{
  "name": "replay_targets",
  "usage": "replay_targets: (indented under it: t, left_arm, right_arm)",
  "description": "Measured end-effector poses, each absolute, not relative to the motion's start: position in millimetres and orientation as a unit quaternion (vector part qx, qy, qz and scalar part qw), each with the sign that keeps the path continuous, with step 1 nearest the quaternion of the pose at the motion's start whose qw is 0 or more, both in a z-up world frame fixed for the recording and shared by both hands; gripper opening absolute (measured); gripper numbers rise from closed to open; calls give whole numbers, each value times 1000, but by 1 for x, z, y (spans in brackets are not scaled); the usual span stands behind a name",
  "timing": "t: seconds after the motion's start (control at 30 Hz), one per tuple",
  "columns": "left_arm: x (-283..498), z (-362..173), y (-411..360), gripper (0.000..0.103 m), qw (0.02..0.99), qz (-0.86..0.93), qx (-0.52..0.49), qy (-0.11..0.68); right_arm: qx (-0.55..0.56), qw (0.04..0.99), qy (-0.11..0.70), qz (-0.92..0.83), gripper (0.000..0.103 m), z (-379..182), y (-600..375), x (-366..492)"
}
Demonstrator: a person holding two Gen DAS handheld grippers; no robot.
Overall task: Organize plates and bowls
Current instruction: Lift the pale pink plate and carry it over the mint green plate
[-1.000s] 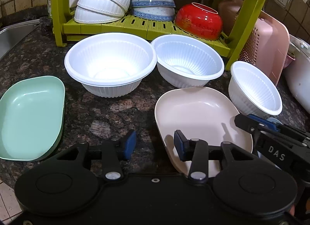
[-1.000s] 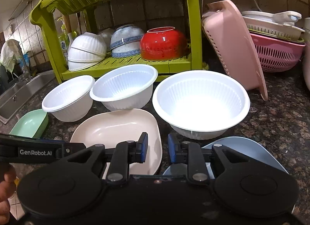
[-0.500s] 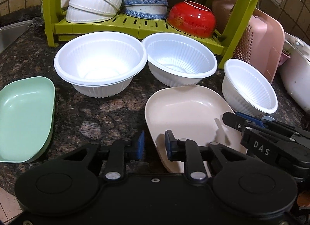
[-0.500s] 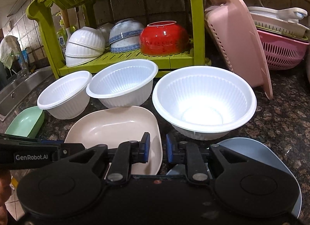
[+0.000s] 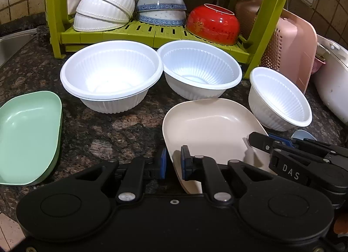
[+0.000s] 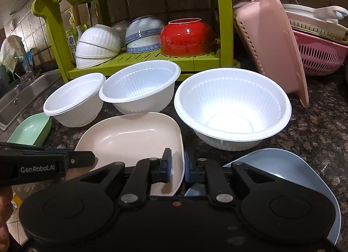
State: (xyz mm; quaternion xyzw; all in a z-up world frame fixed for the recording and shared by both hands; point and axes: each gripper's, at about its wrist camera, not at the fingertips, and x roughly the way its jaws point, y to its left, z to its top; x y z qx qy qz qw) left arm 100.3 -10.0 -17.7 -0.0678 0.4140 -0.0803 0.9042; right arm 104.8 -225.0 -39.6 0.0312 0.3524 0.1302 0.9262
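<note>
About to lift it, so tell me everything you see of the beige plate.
The beige plate is a shallow, rounded-rectangle dish, matte, plastic-looking and empty. It sits upright on the counter in front of the middle white bowl. The left gripper straddles its near left rim, the right gripper its near right rim, both nearly closed.

Beige plate [image 5: 208, 126]; mint plate [image 5: 26, 134]; ribbed white bowls [image 5: 111, 76]; red bowl [image 5: 214, 24].

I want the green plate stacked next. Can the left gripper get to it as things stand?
Probably not right away: the left gripper is closed on the near rim of the beige plate. Once that is let go, the counter between it and the green plate is bare.
</note>
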Motion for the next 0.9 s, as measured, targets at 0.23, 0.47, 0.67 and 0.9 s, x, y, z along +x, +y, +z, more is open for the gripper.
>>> replay_targets:
  t: [0.23, 0.47, 0.67, 0.9]
  left_arm:
    - [98, -17, -5, 17, 905, -74, -68, 413]
    - [91, -13, 3, 17, 907, -71, -70, 408]
    - [84, -9, 11, 17, 910, -68, -70, 404]
    - [72, -6, 24, 17, 910, -66, -73, 403]
  right_arm:
    - [31, 923, 356, 142, 14, -38, -220, 100]
    - [32, 922, 355, 151, 14, -33, -216, 92]
    - [37, 919, 360, 157, 14, -31, -210, 84]
    - [39, 915, 362, 171, 14, -27, -201, 75]
